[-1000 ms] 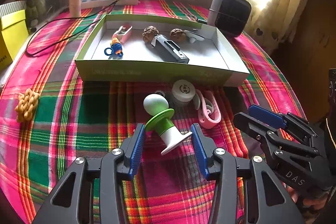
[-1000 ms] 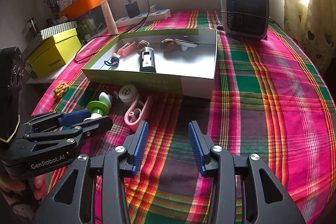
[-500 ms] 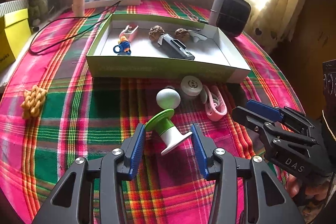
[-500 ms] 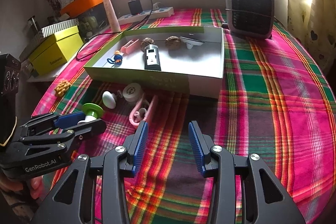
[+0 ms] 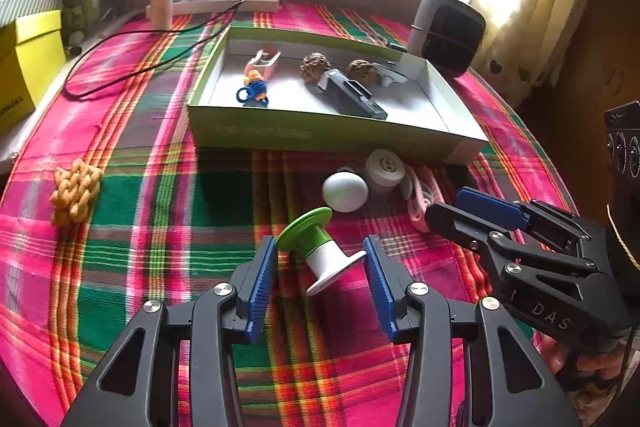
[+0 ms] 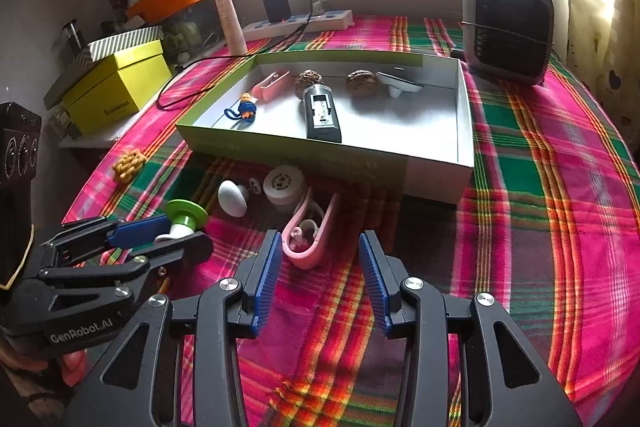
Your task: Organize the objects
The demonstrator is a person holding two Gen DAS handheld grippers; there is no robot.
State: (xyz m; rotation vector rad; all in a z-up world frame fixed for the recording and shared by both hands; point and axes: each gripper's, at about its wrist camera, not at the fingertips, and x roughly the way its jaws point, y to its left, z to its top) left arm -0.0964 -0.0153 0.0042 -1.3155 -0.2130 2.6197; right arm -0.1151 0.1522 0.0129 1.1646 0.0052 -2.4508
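Left gripper [image 5: 318, 269] open, blue pads either side of a green-and-white spool [image 5: 318, 253] lying tilted on the plaid tablecloth [image 5: 160, 195]; pads close to the spool's ends, contact hard to tell, no squeeze visible. Right gripper [image 6: 316, 269] open as well, nothing between its pads, hovering over the cloth just short of a pink clip [image 6: 306, 235]. In the left view, seen from the side at lower right, fingers of a hand [image 5: 576, 363] wrapped under its handle.

Just beyond the spool: a white egg-shaped knob [image 5: 345, 191], a round white cap [image 5: 385, 167] and the pink clip, clustered near the front wall of a shallow green box [image 5: 320, 137]. Inside the box: a pink clip [image 6: 272, 83], a small blue-and-orange keyring figure [image 6: 245, 109], two walnuts [image 6: 308, 79], a black rectangular device [image 6: 322, 115] and a white curved piece [image 6: 400, 85].

Well apart to the left on the cloth, a yellow knotted rope piece [image 5: 75, 195]. At the far edge, a power strip [image 6: 298, 23] with a black charger plugged in, cable looping over the cloth. Small dark heater [image 6: 508, 27] behind the box's right corner. Yellow box [image 6: 120, 87] off the table's left side.
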